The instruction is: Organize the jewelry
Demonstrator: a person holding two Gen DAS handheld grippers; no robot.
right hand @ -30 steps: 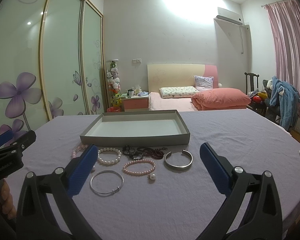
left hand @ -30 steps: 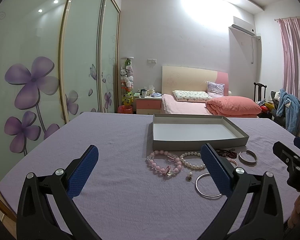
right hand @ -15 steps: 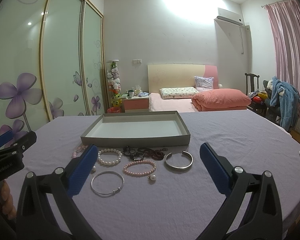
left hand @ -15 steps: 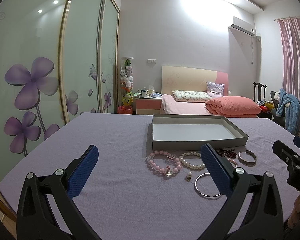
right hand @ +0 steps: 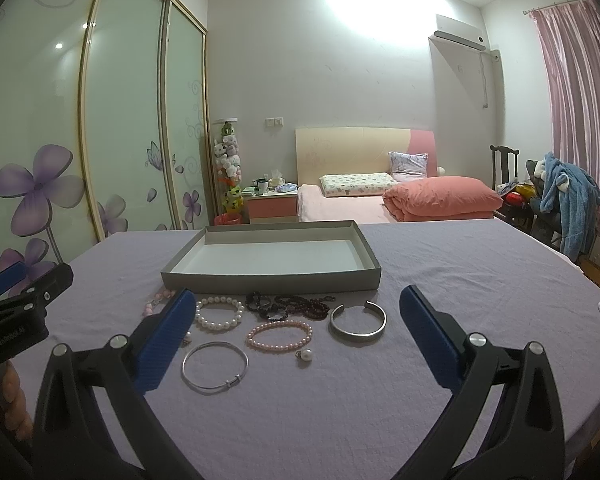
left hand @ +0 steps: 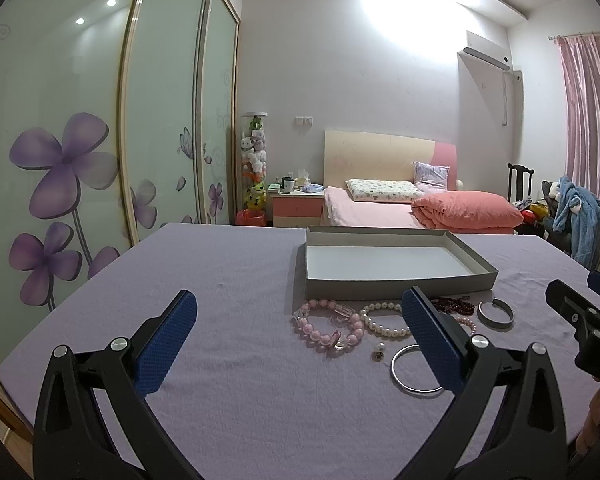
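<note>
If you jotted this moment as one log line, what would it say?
left hand-held gripper: open, empty | right hand-held gripper: open, empty | grey tray: empty | bracelets: on purple cloth, before tray | stage: nothing picked yet

Home bedroom: bed [right hand: 380, 200], flowered wardrobe doors [right hand: 100, 140].

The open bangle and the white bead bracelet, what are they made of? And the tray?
The open bangle looks like silvery metal: grey, smooth, with a dull shine. The white bead bracelet looks like pearls, real or fake, I cannot tell: round, creamy, glossy beads. The tray looks like cardboard: thin, flat grey walls, matte, white inside.
</note>
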